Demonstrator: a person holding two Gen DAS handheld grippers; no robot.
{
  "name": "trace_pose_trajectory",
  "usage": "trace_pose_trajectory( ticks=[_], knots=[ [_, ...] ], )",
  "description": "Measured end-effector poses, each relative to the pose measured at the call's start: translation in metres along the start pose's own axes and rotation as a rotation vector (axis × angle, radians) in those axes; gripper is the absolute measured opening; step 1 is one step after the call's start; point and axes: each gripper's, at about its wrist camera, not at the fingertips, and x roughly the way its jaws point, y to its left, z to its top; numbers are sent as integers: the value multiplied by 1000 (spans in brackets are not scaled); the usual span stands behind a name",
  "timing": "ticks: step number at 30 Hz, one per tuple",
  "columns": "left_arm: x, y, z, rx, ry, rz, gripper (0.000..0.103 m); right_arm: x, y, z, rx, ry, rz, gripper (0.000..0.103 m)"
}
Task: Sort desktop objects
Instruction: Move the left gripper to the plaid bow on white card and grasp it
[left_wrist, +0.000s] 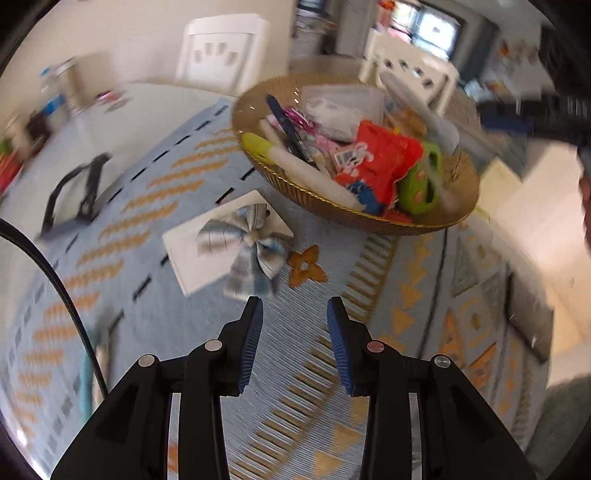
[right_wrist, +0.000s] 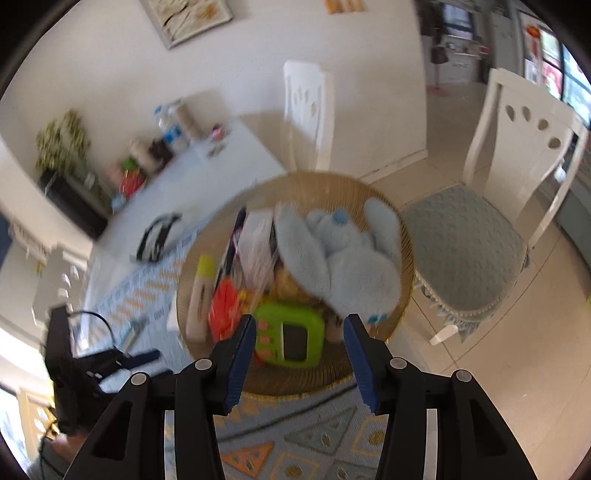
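A golden wicker basket (left_wrist: 454, 218) stands on the patterned tablecloth, full of items: a red snack bag (left_wrist: 380, 162), a green toy (left_wrist: 421, 184), pens and a clear box. My left gripper (left_wrist: 294, 314) is open and empty above the cloth, just short of a plaid bow (left_wrist: 247, 243) lying on a white card (left_wrist: 192, 254). My right gripper (right_wrist: 300, 330) is open and empty above the basket's (right_wrist: 295, 384) near rim. A light blue plush bunny (right_wrist: 343, 254) lies in the basket beside the green toy (right_wrist: 288, 338) and a yellow highlighter (right_wrist: 201, 295).
A black-framed pouch (left_wrist: 74, 192) lies at the cloth's far left. A wooden star shape (left_wrist: 306, 264) lies beside the bow. White chairs (right_wrist: 517, 155) stand behind and right of the table. The other gripper (right_wrist: 96, 369) shows at the left in the right wrist view.
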Motion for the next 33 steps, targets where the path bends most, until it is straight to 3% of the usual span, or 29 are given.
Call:
trace_pose_trajectory(
  ticks=[6,12,14,16,19,21,22,25,33],
  knots=[
    [21,13,19,153,26,-12,34,3,0,25,56,-69,-43,48],
    [44,18,29,289,44,-21,34,18,11,42,60,-85,-39,48],
    [51,19,30,307,39,-54,37,27,15,47,50,-72,-36,48],
    [53,18,31,319,9,-98,52,36,17,49,50,-60,-31,48],
    [57,10,26,358,-41,-70,54,46,17,48,55,-43,-26,48],
    [56,11,25,320,-56,-60,49,49,17,46,58,-32,-27,48],
    [54,14,25,281,-68,-49,36,49,16,46,60,-31,-26,48],
    [47,29,23,160,-84,-90,19,47,15,44,59,-34,-36,48],
    [-2,26,-7,-12,-149,-67,18,33,22,34,42,-51,-23,48]
  ],
)
